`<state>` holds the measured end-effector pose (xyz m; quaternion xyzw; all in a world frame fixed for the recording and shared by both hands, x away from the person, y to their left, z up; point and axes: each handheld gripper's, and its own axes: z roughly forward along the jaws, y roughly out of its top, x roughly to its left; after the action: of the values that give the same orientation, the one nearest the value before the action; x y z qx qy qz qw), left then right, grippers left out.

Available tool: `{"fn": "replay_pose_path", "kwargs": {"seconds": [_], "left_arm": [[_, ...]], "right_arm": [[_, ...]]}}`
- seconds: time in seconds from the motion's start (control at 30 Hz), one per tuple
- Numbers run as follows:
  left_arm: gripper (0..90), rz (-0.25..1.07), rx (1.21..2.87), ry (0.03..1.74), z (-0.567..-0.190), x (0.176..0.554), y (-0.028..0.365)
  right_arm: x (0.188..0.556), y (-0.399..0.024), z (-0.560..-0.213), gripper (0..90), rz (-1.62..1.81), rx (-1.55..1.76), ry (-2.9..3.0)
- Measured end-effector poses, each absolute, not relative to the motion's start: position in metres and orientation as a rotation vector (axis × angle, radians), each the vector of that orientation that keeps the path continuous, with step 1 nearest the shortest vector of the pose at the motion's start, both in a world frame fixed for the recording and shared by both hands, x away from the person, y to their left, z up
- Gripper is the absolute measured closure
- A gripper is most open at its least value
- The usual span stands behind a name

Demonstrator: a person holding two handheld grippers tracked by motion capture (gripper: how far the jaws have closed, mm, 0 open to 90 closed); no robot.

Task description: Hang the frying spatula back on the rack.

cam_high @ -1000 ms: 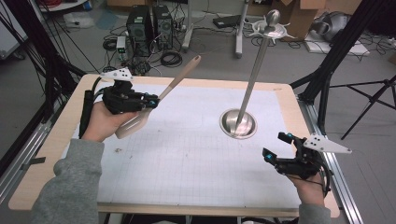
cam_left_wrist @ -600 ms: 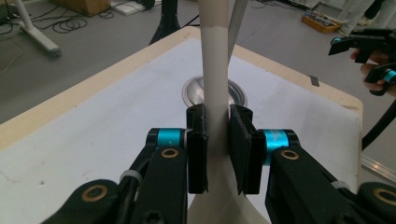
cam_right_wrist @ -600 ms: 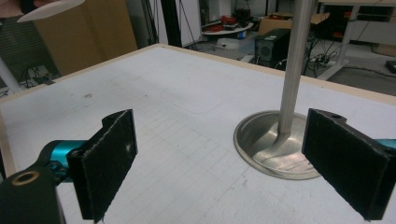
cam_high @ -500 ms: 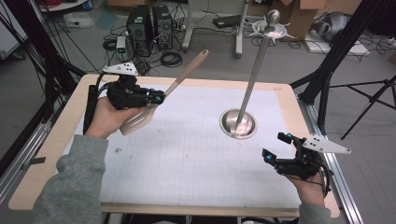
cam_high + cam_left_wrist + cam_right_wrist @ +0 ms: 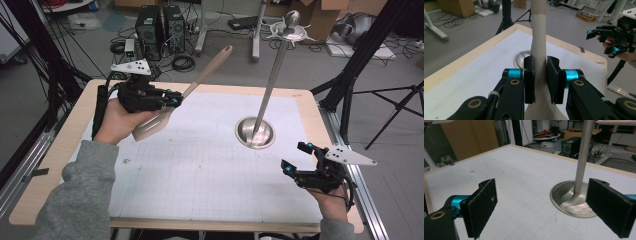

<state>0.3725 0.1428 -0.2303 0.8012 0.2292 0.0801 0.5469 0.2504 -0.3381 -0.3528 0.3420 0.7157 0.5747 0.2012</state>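
The white mat (image 5: 210, 175) covers most of my table (image 5: 60, 165). On it stands the steel stand (image 5: 256, 132), pole tilted in the high view. My left gripper (image 5: 540, 75) is clamped on the beige spatula (image 5: 192, 92), held above the mat's far left corner, blade probably lowest. My right gripper (image 5: 544, 202) hangs with jaws wide apart, holding nothing.
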Motion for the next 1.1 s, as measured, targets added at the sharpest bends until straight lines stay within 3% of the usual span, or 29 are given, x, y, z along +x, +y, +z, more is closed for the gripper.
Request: {"fn": "replay_pose_path", "kwargs": {"seconds": [1.1], "left_arm": [[77.1,0.193,1.903,0.499,-0.204,0.372,0.109]], "right_arm": [[0.25,-0.343,-0.352,9.1,1.622,0.963,1.982]]}}
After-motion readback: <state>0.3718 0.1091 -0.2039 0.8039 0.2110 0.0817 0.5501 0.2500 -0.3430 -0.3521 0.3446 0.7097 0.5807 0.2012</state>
